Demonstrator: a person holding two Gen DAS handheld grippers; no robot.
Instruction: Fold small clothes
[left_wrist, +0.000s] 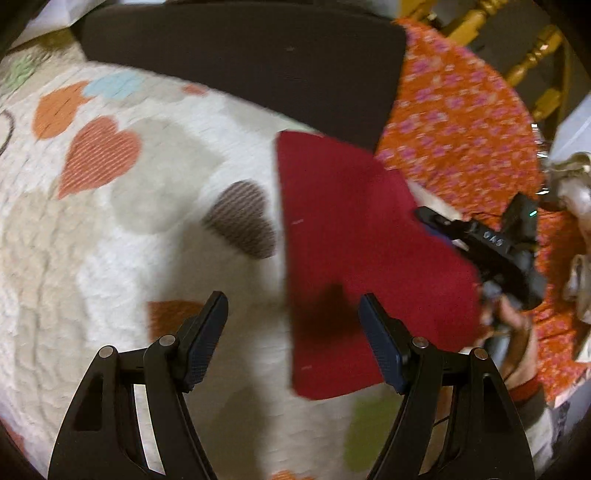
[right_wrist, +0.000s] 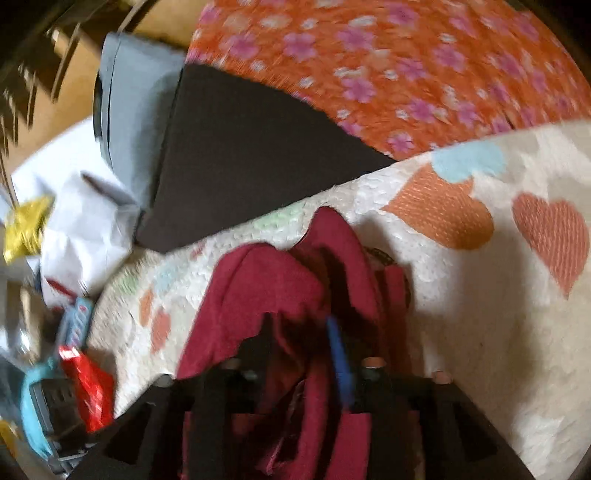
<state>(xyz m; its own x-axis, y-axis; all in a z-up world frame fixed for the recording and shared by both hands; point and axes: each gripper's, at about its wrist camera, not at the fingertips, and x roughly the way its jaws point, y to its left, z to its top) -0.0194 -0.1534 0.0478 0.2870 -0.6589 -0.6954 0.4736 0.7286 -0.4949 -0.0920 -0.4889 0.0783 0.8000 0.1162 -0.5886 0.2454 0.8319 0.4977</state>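
Nearest my left lens, the left gripper (left_wrist: 293, 334) hangs with its dark blue padded fingers (left_wrist: 207, 338) spread wide and holding nothing, above a white textured blanket printed with coloured hearts (left_wrist: 110, 229). On my right camera, the right gripper (right_wrist: 303, 343) is clamped on a bunched fold of the small dark red knit garment (left_wrist: 362, 251), which drapes over its fingers. From the left side that garment lies flat on the blanket, with a black flat board (left_wrist: 243, 59) and an orange floral cloth (left_wrist: 461, 122) beyond it.

Warm indoor light, soft shadows, heavy motion blur, fisheye bending, dark vignetted corners
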